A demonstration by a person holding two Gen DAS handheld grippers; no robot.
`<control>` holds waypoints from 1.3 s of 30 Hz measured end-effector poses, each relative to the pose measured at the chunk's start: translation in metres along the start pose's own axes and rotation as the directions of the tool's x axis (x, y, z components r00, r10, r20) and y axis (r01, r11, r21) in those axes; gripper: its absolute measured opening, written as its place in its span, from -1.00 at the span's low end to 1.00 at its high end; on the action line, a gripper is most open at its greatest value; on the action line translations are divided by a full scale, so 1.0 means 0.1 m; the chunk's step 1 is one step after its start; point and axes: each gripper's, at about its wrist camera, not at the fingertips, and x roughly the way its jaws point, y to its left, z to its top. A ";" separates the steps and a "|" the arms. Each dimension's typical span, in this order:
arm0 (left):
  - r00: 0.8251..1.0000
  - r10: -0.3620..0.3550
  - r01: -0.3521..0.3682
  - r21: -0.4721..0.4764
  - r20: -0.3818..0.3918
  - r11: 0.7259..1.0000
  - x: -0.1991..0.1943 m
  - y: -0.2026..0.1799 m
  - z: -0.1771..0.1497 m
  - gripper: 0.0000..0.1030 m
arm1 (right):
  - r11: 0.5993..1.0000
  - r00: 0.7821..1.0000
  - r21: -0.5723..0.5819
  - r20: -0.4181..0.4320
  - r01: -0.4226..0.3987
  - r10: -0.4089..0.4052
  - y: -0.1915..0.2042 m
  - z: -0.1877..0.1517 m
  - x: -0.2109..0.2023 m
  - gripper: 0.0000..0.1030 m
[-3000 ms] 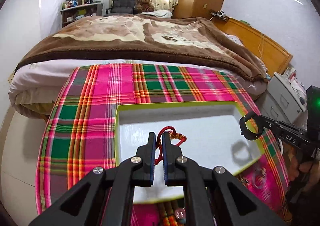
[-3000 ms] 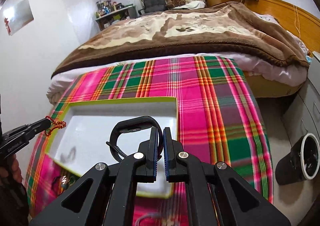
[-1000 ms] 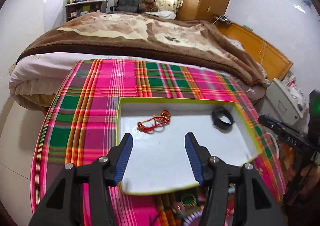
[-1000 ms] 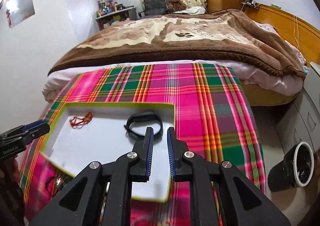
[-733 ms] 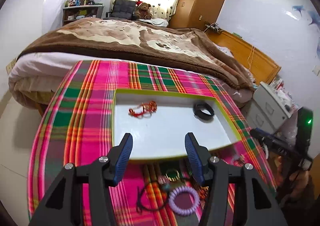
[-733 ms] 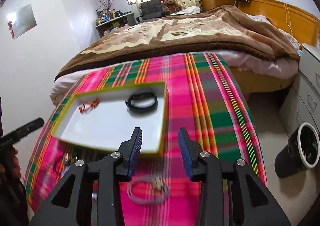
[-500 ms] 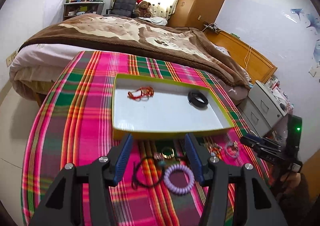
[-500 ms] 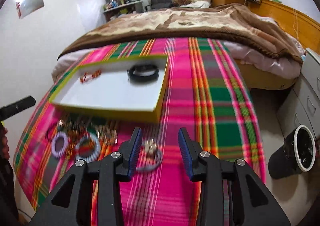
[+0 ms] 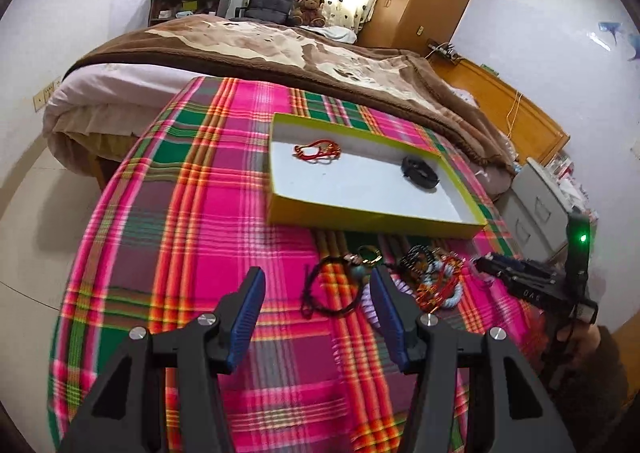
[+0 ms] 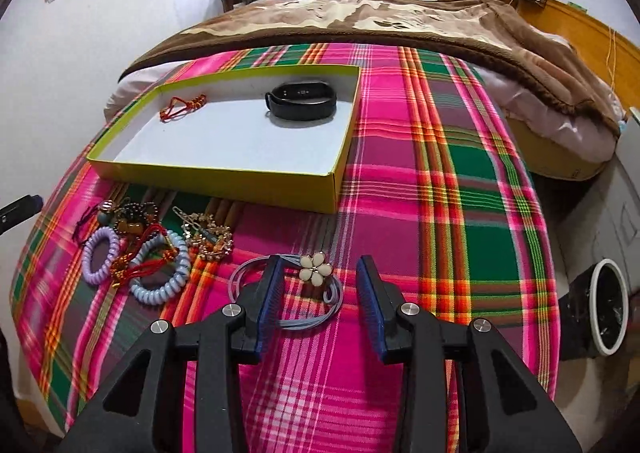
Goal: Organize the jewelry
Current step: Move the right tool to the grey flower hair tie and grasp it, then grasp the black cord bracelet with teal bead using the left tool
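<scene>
Both pairs of jaws stand apart and hold nothing: the right gripper (image 10: pixel 318 293) hangs over the blue flower band (image 10: pixel 316 273), the left gripper (image 9: pixel 316 305) over the black cord (image 9: pixel 326 289), both on the desk. Next, I think, each must drop lower and pinch. Three seconds ago they held the red string (image 9: pixel 318 151) and black band (image 10: pixel 302 99), now in the box (image 10: pixel 216 177).

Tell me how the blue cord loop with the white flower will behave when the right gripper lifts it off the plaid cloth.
The cord loop is thin, loosely curved strands, so it will probably sag and dangle. The white flower looks like its only solid part, so that end likely hangs lowest. It should be light; the open right gripper may snag the cloth.
</scene>
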 end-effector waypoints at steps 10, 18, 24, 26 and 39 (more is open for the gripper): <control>0.999 0.023 -0.023 0.009 -0.032 1.000 0.10 0.01 -0.04 0.10 | 0.998 0.998 -0.007 0.018 0.059 -0.059 0.01 -0.06 -0.05 -0.66; 0.997 0.026 -0.019 0.080 -0.078 0.997 0.29 -0.15 -0.07 0.09 | 0.991 0.990 0.117 0.121 0.063 -0.077 -0.17 -0.16 -0.42 -0.66; 0.995 0.037 -0.025 0.130 -0.092 0.991 0.51 -0.35 0.02 0.09 | 0.987 0.983 0.152 0.167 0.045 -0.070 -0.18 -0.19 -0.62 -0.66; 0.993 0.064 -0.048 0.159 -0.094 0.986 0.56 -0.41 0.03 0.09 | 0.988 0.983 0.150 0.173 0.040 -0.066 -0.17 -0.19 -0.66 -0.66; 0.978 0.179 -0.150 0.234 -0.110 0.961 0.81 -0.50 0.04 -0.18 | 0.992 0.981 0.129 0.191 0.001 -0.026 -0.06 -0.16 -0.66 -0.66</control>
